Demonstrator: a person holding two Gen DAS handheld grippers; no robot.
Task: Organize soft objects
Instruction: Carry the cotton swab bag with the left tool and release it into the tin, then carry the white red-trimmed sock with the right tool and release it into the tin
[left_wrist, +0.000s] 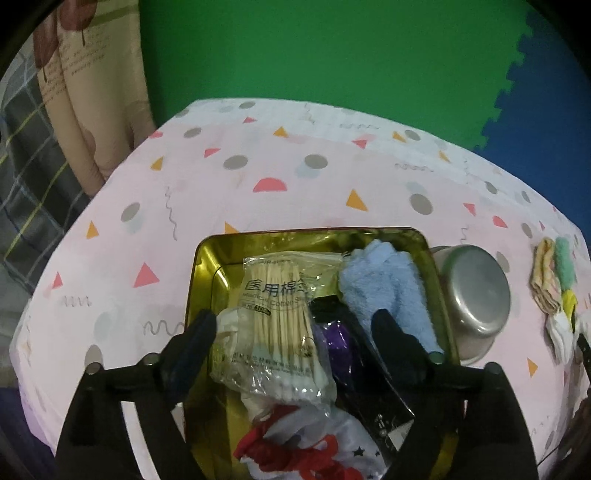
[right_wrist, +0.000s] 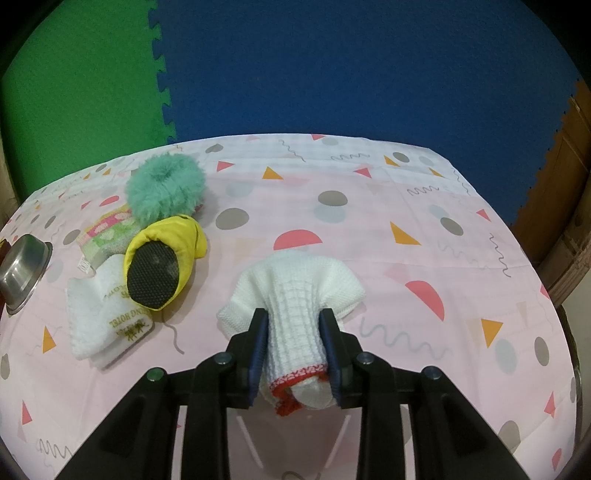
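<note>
Gripping ribbed white knit cloth (right_wrist: 295, 295) — red-trimmed

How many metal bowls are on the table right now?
1: the metal bowl lies tipped beside the gold tin, left of the towel pile. None seems hidden.

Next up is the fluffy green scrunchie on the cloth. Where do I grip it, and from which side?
Take the green scrunchie across its far, upper-left arc of the ring, coming down from above. It lies flat with its hollow centre up, so one finger could drop into the hole. Its near edge touches the yellow slipper and the striped cloth, so that side looks crowded.
</note>
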